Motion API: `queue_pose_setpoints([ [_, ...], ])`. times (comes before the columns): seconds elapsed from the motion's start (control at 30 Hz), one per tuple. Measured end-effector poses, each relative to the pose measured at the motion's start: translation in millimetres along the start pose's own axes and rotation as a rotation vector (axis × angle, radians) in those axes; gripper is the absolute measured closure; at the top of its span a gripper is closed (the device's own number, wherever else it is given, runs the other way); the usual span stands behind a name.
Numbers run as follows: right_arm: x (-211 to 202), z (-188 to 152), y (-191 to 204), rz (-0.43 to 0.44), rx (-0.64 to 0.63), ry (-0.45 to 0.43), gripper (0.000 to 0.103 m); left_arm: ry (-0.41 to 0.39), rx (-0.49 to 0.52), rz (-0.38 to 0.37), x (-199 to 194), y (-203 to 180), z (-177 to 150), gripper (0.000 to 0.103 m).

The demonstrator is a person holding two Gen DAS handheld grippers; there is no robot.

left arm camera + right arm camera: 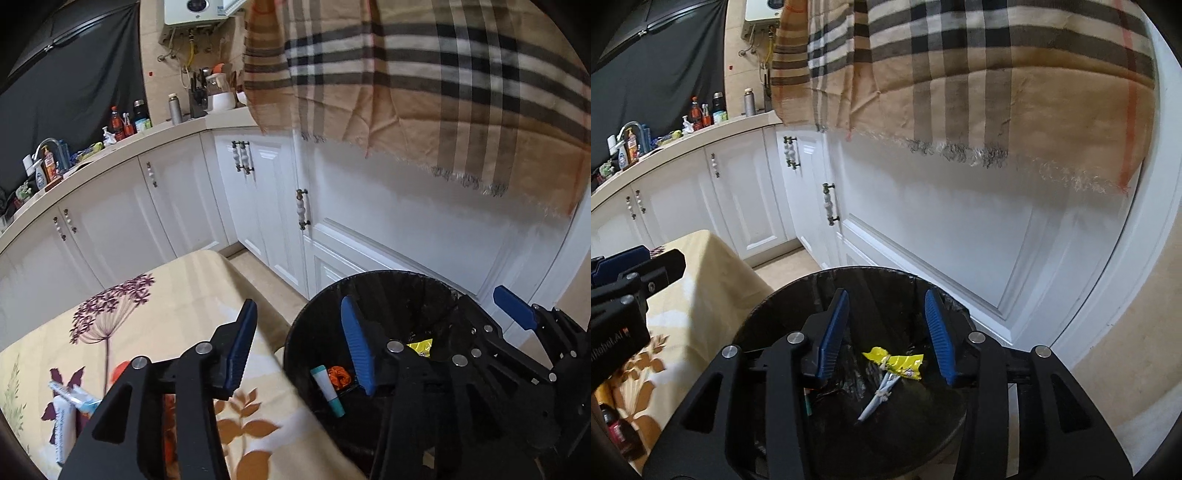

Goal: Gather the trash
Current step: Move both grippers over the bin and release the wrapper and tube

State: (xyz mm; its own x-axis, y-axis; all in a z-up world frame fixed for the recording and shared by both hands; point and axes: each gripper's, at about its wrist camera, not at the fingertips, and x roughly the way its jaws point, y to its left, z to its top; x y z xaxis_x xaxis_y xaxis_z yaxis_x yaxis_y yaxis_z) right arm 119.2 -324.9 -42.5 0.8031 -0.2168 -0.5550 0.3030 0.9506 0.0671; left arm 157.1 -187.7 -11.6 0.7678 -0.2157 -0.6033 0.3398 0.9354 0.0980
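A black lined bin [369, 275] stands on the floor beside the table with the flowered cloth [166, 295]. Inside it lie a small white tube with a teal cap [327, 389], an orange crumpled scrap [340, 374] and a yellow wrapper [419, 345]. My left gripper [299, 347] is open and empty, spanning the table edge and the bin's rim. My right gripper [886, 332] is open above the bin [849, 271], with nothing between its pads. Below it lie the yellow wrapper [897, 363] and a white-blue strip [879, 398]. The left gripper [646, 260] shows at the left edge.
A white and blue tube pack [70, 398] lies on the cloth behind the left finger. White cabinets [258, 192] run behind the bin, with a checked scarf [424, 92] hanging over them. Bottles and a tap [48, 155] crowd the counter. A dark bottle [613, 428] is at lower left.
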Motion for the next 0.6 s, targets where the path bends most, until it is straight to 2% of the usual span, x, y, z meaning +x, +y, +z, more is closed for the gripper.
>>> queue_pose_setpoints([
  [0.3, -47.1, -2.9, 29.3, 0.082, -0.032, -0.024, 0.060, -0.023, -0.063, 0.051, -49.7, 44.1, -19.8, 0.053],
  [0.6, -84.8, -13.8, 77.8, 0.189, -0.094, -0.029, 0.060, -0.033, -0.155, 0.172, -99.4, 108.7, -53.6, 0.051],
])
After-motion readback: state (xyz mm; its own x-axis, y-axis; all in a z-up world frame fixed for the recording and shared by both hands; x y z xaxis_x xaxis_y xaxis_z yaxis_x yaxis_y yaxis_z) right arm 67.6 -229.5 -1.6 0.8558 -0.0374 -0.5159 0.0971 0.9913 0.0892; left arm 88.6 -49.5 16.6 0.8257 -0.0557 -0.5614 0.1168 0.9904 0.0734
